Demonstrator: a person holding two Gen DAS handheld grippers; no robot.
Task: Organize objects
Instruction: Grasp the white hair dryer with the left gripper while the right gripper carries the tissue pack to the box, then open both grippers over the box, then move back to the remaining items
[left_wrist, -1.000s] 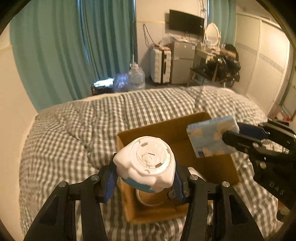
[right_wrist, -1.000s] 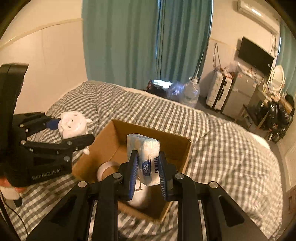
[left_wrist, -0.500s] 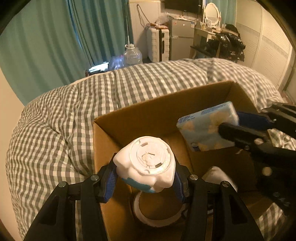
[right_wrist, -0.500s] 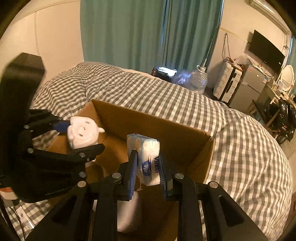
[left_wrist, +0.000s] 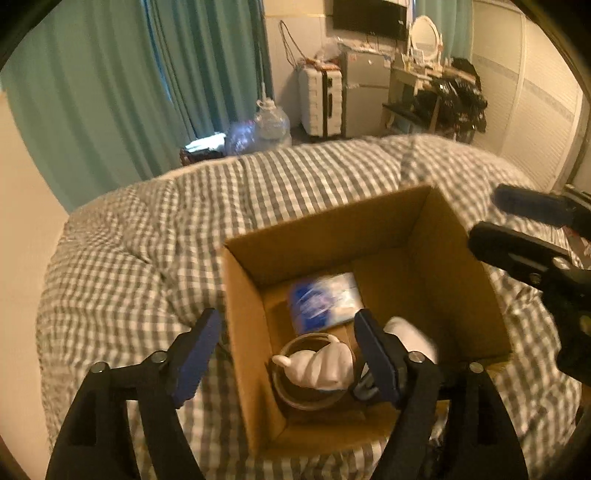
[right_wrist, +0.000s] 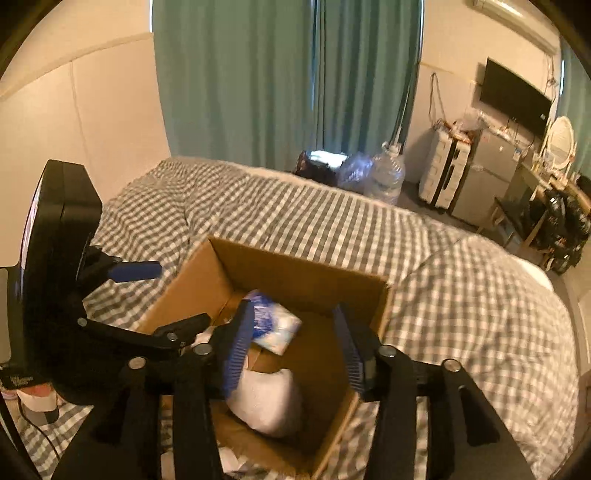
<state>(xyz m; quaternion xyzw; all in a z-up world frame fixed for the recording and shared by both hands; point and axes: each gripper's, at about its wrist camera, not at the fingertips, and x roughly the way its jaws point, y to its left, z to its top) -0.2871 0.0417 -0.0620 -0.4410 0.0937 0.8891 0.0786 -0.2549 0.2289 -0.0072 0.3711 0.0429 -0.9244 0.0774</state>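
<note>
Sitting on the bed: cardboard box (left_wrist: 255, 332), top open, on the grey checked quilt (left_wrist: 122, 266).
Left gripper (left_wrist: 286, 349): over the near edge of the box, jaws spread and opening, nothing pinched between them.
Right gripper (right_wrist: 293, 345): over the box, jaws apart and opening, no contact with anything; seen at the right of the box from the left wrist view.
Tissue pack (left_wrist: 325, 301): blue and white, blurred, inside the box toward its far wall.
White toy (left_wrist: 317, 365): inside the box, lying on a round roll of tape (left_wrist: 295, 397) near the front wall.
White bundle (right_wrist: 266, 400): inside the box at its near corner; what it is I cannot tell.
Curtain (right_wrist: 280, 81): teal, beyond the box.
</note>
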